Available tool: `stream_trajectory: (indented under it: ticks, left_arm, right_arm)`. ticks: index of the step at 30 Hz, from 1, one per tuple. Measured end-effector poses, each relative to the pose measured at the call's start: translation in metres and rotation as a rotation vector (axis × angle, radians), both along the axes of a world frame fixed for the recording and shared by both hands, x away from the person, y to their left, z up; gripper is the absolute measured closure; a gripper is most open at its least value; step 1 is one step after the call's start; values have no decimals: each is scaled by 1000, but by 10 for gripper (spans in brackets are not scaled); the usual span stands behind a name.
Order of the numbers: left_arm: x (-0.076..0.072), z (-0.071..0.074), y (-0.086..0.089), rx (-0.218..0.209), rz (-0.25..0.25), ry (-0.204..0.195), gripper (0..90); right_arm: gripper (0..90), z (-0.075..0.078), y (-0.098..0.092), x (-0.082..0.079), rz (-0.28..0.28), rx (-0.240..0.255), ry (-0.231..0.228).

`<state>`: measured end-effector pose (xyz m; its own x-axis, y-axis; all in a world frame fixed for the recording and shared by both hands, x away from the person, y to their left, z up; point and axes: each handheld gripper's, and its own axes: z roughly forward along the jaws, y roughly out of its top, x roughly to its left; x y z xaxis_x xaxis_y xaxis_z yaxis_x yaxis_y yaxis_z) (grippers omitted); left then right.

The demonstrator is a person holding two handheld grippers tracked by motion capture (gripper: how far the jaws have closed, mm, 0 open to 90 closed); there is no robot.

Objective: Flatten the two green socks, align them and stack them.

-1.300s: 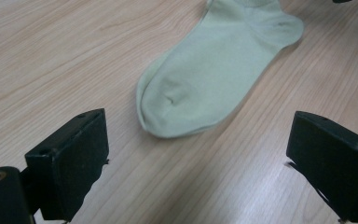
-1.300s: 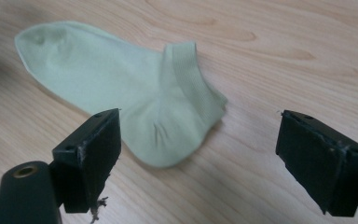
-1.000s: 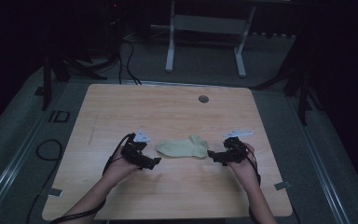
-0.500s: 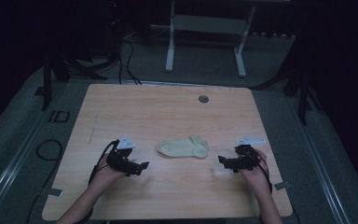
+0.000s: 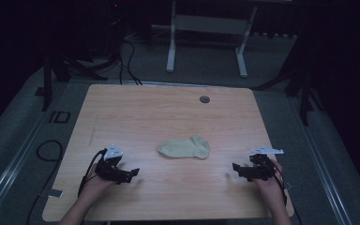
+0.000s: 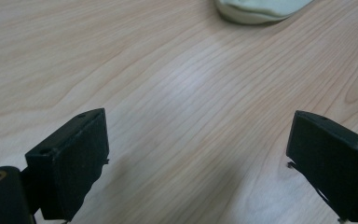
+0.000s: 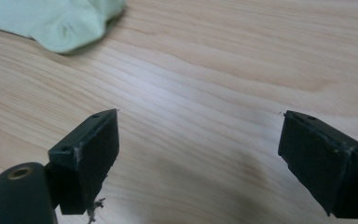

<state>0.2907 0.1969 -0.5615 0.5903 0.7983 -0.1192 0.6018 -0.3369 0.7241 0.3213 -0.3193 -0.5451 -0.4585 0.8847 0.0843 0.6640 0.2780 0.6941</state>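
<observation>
Fingers on both grippers stand wide apart and hold nothing; each gripper view looks along its own two black pads to bare wood between them. Farthest left, the left gripper [image 5: 117,171] sits low over the near-left part of the surface [image 5: 168,117], held by the person's left hand [image 5: 91,190], with its cable looping back beside the wrist. One of its fingers [image 6: 72,161] hangs just above the wood grain, and the toe end of the sock shows at the far top edge of the left gripper view — well clear of the gap. In the middle lies the sock [image 5: 184,148], pale green, flat, lengthwise left to right, touching neither gripper. It looks laid out deliberately, spread rather than bunched, and centred between the two hands so either could reach it. A small dark round grommet [image 5: 204,99] sits at the far side of the surface, well apart from everything. On the right, the right gripper [image 5: 248,171] mirrors the left, near the near-right edge in the person's right hand [image 5: 269,183], pointing inward toward the sock. Its fingers [image 7: 86,156] likewise frame empty wood, with the sock's cuff end up in the far-left corner of the right gripper view. I read the symmetrical, backed-off stance as a resting pose — nothing gripped, sock left alone.
</observation>
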Motion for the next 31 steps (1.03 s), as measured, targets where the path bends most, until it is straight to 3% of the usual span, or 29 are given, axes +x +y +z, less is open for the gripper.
stream_trajectory:
  ticks: [6, 23, 27, 31]
  left_arm:
    - [-5, 0, 12, -7, 17, 0, 57]
    - [-26, -1, 71, -24, 162, -18, 58]
    - [-31, -4, 78, -39, 190, -34, 58]
    - [-35, -5, 78, -28, 180, -34, 58]
  right_arm:
    - [123, -4, -10, -5, -40, 17, 6]
    - [127, -12, -43, -20, -146, 62, 2]
    - [132, -14, -48, -22, -174, 61, -9]
    - [132, -18, -49, -25, -178, 53, -7]
